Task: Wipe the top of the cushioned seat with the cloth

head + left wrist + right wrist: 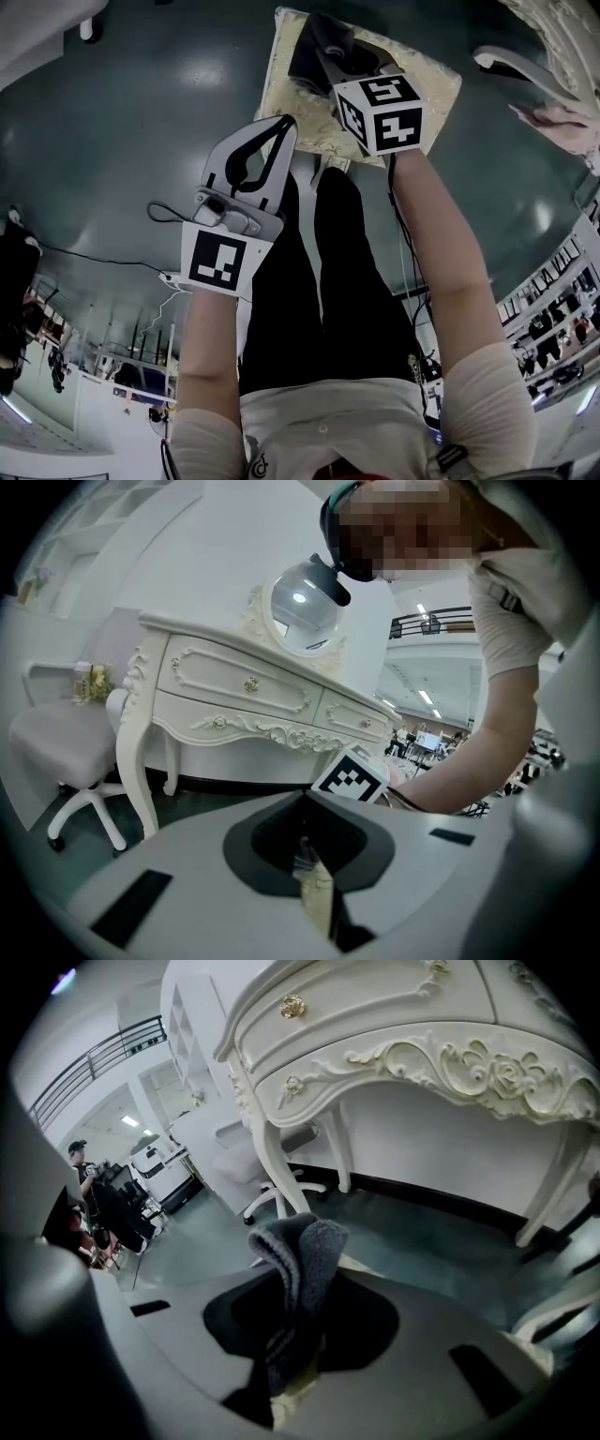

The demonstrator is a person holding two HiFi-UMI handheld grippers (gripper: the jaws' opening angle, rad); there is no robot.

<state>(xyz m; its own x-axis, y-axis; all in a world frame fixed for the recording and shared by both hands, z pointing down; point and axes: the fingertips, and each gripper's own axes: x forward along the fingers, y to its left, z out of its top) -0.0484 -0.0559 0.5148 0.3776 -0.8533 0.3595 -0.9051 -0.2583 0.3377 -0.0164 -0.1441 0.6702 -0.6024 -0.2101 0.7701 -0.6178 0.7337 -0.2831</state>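
Showing a glossy dark green floor (131, 122) around the cushioned seat (281, 94), which lies under the right gripper (328, 58); its jaws are clamped on the grey cloth (302, 1258) over the seat's top. The left gripper (284, 124), jaws together and empty, points at the seat's near edge. Beyond both tools stand a white carved dressing table (244, 696), round mirror (305, 607) and white swivel chair (66, 752)

Seen from my head, the scene is dim, with pale patches of glare from overhead on the dark floor (202, 73) and lines bowing toward the edges. The left gripper view is bright and white under ceiling lights (427, 697). The right gripper view is greyer; both have black fisheye corners, and my right claw (305, 1283) blurs around the sharper cloth (302, 1241).
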